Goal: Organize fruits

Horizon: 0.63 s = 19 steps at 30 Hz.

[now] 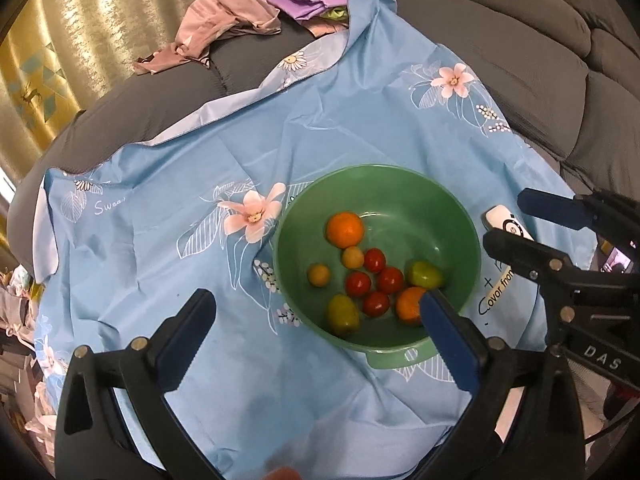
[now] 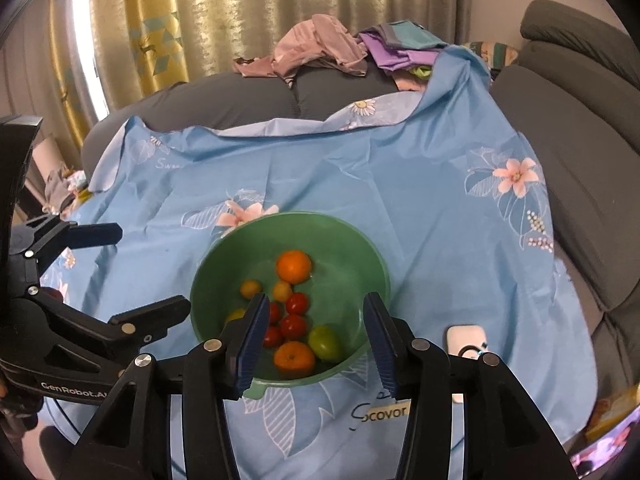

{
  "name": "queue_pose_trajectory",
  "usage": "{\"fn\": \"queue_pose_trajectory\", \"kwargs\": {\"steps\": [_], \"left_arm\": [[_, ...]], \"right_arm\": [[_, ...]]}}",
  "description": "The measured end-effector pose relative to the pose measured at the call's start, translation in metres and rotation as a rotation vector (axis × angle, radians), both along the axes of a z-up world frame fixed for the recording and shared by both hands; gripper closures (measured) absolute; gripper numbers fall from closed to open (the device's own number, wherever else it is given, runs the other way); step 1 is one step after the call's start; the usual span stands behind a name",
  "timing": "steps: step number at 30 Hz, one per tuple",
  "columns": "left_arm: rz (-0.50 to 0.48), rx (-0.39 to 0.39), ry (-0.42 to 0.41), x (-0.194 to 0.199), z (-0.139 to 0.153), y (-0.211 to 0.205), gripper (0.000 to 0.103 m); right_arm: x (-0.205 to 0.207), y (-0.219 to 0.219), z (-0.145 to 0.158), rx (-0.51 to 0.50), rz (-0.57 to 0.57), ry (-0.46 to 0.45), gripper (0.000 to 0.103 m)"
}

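Note:
A green bowl stands on a blue floral cloth. In it lie two oranges, several red tomatoes, two small yellow fruits and two green ones. My left gripper hangs wide open over the bowl's near left rim, holding nothing. My right gripper hovers above the bowl's near side. Its jaws stand apart and touch no fruit.
A white remote lies on the cloth right of the bowl. Crumpled clothes are piled on the grey sofa behind. Gold curtains hang at the back.

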<state>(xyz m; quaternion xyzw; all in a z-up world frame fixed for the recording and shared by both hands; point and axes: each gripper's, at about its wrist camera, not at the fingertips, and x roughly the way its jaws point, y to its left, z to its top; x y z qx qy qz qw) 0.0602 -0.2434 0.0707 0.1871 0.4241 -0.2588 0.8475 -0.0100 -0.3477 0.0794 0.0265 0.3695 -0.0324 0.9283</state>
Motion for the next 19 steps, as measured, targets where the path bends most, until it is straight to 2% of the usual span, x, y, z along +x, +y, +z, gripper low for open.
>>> {"fn": "queue_pose_trajectory", "kwargs": {"steps": [4, 14, 19], "left_arm": [[0.006, 0.018, -0.017, 0.0003, 0.0008, -0.0022, 0.001], [0.02, 0.053, -0.037, 0.004, 0.0008, -0.0072, 0.001], [0.028, 0.041, -0.032, 0.0049, 0.0016, -0.007, 0.001]], "right_arm": [[0.0022, 0.0023, 0.0017, -0.036, 0.002, 0.015, 0.054], [0.0032, -0.0019, 0.0031, -0.03, 0.001, 0.02, 0.054], [0.0037, -0.0047, 0.0028, -0.029, -0.006, 0.024, 0.054]]}}
